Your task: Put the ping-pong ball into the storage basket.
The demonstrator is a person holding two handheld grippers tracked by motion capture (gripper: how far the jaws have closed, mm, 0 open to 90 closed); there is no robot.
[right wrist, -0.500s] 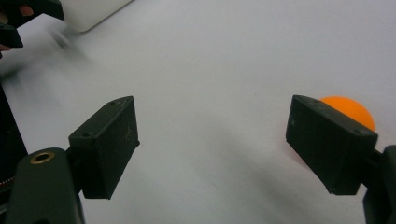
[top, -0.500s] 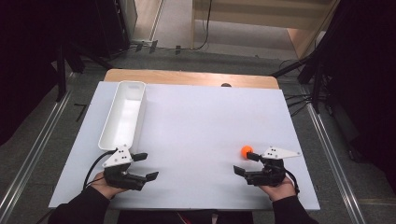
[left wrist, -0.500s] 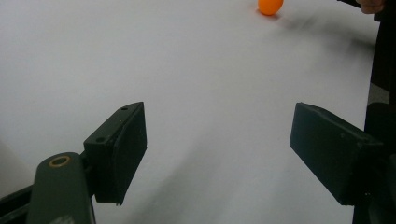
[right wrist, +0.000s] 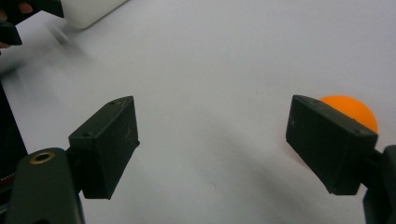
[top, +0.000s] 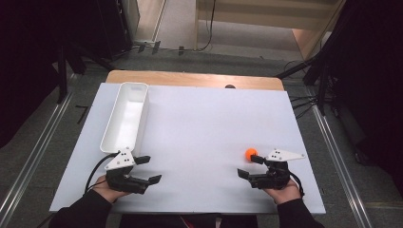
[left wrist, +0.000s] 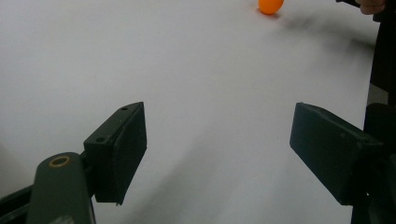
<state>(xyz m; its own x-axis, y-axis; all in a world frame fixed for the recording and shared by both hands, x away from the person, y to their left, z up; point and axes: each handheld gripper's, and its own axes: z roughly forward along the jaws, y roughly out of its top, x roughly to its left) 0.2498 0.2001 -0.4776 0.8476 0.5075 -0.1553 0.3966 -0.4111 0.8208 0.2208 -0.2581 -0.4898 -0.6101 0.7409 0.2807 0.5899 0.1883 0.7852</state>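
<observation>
Orange ball (top: 251, 153) sits at the lower right of the high view, just outside your right gripper (top: 250, 166), whose jaws gape wide and empty. Your left gripper (top: 148, 169), lower left, is likewise spread, holding nothing.

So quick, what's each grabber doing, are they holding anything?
Left gripper: open, holding nothing.
Right gripper: open, holding nothing; the orange ball sits just beside one jaw.

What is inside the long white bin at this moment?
The white bin looks bare inside: only its white floor and walls show. The near wall hides a strip of its floor.
</observation>
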